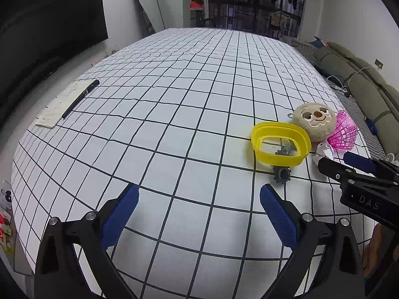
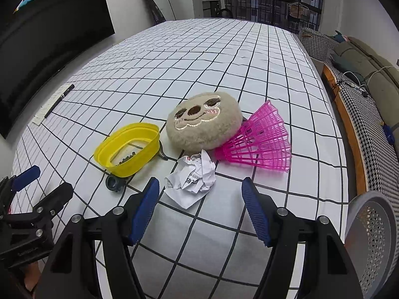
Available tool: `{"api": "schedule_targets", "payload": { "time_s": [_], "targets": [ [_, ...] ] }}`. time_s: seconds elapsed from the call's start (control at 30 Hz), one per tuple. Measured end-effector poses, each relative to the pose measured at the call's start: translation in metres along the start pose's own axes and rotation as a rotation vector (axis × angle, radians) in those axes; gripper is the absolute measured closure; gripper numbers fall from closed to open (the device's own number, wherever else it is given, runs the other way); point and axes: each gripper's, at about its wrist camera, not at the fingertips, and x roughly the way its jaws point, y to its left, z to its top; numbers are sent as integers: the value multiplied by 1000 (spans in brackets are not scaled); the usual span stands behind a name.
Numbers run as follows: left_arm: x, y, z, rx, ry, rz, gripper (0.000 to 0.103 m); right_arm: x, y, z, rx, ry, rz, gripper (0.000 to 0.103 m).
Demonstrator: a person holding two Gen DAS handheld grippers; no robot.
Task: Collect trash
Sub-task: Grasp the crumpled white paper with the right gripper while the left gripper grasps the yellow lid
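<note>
Both grippers (image 1: 199,199) (image 2: 200,194) released, crumpled paper (image 2: 192,180) near, yellow tub (image 2: 128,148) holding dark bits (image 2: 126,159)

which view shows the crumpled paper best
The right wrist view. There the crumpled paper lies whole and near, just ahead of the open right gripper, printed text showing. In the left wrist view only a small white scrap shows, partly hidden behind the right gripper.
</note>
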Motion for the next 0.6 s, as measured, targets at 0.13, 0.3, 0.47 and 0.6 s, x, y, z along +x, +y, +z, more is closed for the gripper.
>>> {"api": "schedule_targets", "payload": {
  "time_s": [0.13, 0.3, 0.47, 0.6],
  "targets": [
    [1, 4, 0, -5, 0, -2, 7, 8, 3, 2, -2, 13, -10, 37],
    [0, 5, -2, -8, 3, -7, 7, 13, 9, 3, -24, 20, -24, 48],
    [0, 4, -1, -7, 3, -10, 7, 15, 12, 2, -35, 27, -24, 61],
    [-2, 1, -1, -4, 1, -17, 7, 12, 13, 1, -42, 18, -16, 69]
  ]
}}
